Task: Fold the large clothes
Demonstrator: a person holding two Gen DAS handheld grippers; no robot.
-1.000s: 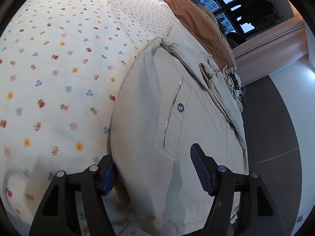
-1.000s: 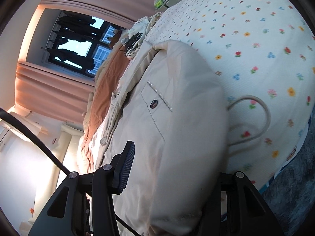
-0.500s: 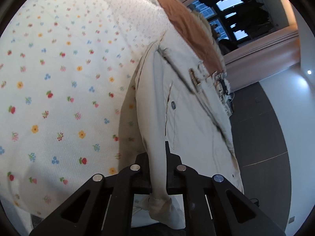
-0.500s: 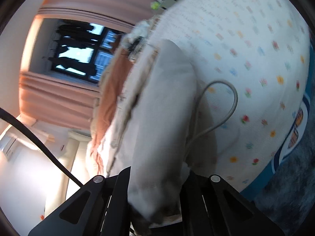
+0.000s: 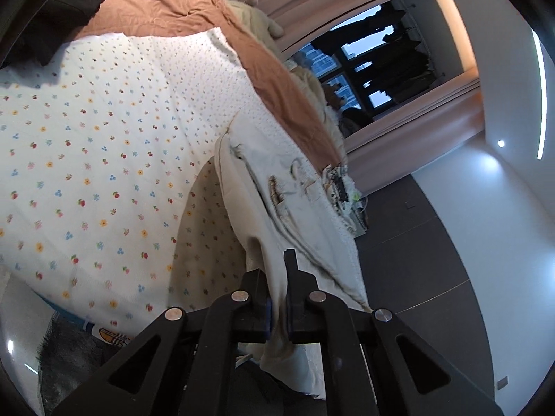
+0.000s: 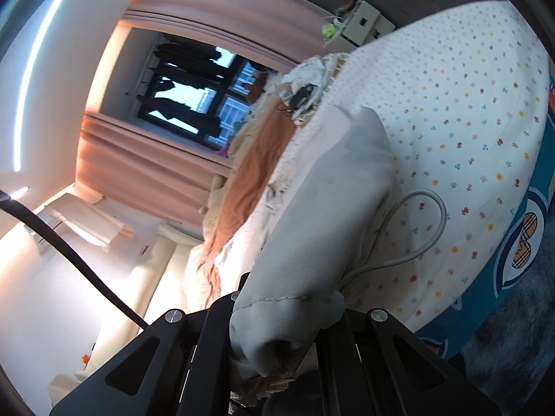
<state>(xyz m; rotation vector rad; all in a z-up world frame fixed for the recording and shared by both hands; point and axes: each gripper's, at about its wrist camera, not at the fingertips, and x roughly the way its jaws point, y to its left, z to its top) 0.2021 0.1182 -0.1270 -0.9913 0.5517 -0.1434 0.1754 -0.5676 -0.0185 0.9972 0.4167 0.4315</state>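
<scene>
The left gripper [image 5: 277, 306] is clamping down on a bunched edge of the beige garment [image 5: 298, 208], with the cloth pinched tight between its two black fingers and a loose flap hanging out below them. From there the garment is stretching away from the gripper, up and across the bed [image 5: 86, 159], so the near end is lifted clear while the far end is still lying on the flowered sheet. You can see a seam and some pocket or waistband detail partway along it in the left wrist view.

The right gripper [image 6: 288, 332] is doing the same thing on its side: closed on a thick wad of the same garment [image 6: 329, 208], hemmed edge bulging over the fingers and pretty much hiding them. The fabric is running forward from the gripper onto the bed [image 6: 468, 111], where it's draping down over the sheet.

A pale cord [image 6: 430, 222] is looping on the sheet just beside the garment, on the right in that view. A brown blanket [image 5: 166, 3] is lying further up the bed.

Not seeing any readable label or writing on the garment. The bed's blue side panel [image 6: 520, 242] has a cartoon-ish printed shape, no text I can make out.
</scene>
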